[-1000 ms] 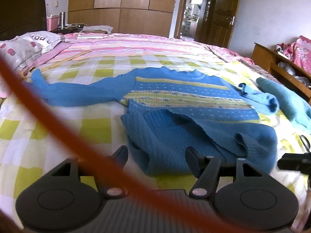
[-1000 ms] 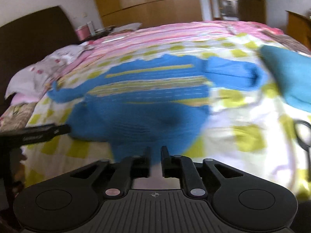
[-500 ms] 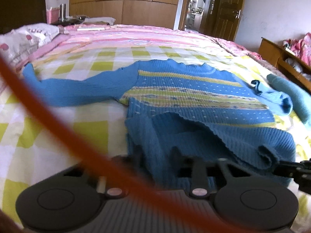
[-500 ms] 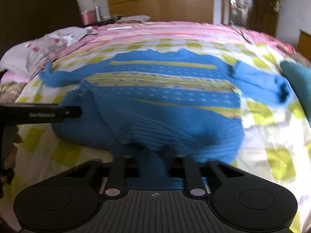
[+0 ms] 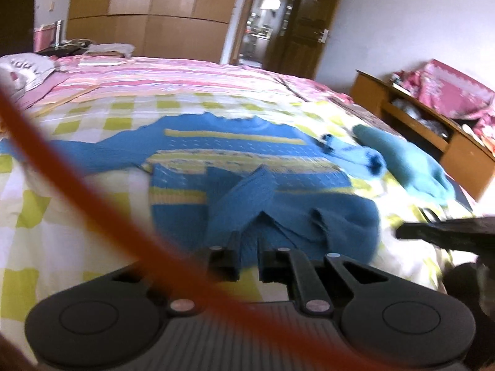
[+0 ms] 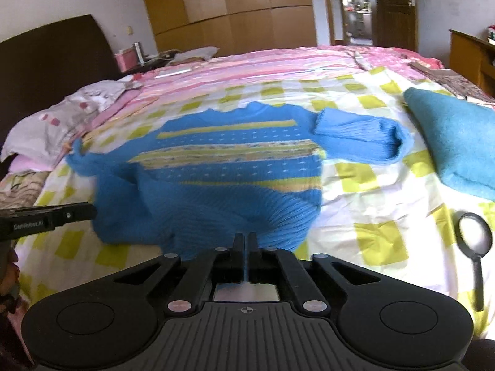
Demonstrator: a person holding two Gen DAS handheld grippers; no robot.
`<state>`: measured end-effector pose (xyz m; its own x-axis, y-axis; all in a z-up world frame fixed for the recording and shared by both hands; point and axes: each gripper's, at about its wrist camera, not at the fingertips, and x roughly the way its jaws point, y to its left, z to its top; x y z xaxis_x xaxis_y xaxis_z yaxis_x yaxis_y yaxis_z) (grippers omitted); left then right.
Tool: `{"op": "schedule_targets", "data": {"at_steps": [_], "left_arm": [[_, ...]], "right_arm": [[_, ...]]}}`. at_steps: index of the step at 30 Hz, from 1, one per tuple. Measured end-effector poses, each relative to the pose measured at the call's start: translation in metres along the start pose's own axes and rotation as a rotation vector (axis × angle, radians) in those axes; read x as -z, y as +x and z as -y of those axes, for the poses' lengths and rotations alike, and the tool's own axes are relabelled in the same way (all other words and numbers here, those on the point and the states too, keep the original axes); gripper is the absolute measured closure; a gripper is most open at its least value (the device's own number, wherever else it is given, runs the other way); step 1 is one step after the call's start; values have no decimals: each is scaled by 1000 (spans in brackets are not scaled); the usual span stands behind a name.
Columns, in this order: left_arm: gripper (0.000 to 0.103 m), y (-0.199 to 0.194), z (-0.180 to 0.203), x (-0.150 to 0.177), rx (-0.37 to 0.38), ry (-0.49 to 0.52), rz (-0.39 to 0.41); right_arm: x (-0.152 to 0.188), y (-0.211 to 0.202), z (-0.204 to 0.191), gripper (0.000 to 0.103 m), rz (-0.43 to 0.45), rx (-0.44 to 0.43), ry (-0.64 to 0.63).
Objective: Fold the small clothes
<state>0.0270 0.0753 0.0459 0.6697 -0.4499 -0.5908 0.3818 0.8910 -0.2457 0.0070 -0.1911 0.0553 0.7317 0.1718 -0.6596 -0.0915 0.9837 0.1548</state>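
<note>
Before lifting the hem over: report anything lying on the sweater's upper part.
Nothing visible does. Both grippers, left and right, pinch the blue sweater hem; magnifying glass and teal cloth lie aside.

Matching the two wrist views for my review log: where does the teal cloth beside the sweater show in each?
Left wrist: teal cloth at centre right, just right of the sweater's folded sleeve.
Right wrist: teal cloth at the right edge, above the magnifying glass.
Shared landmark: the open doorway at top.

Magnifying glass point(image 6: 475, 238), teal bundle point(image 6: 458, 142), perhaps obstructing rightward
</note>
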Motion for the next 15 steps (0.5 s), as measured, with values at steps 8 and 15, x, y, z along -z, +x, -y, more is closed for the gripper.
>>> {"op": "schedule_targets", "data": {"at_steps": [8,15], "left_arm": [[86,-26,-6,29,-60,-14,-38],[85,-16,-10,30,-49,-45,-31]], "right_arm": [[10,37,-43,58,-6,-29,-167],[12,71,-59,55,15,52,-204]]}}
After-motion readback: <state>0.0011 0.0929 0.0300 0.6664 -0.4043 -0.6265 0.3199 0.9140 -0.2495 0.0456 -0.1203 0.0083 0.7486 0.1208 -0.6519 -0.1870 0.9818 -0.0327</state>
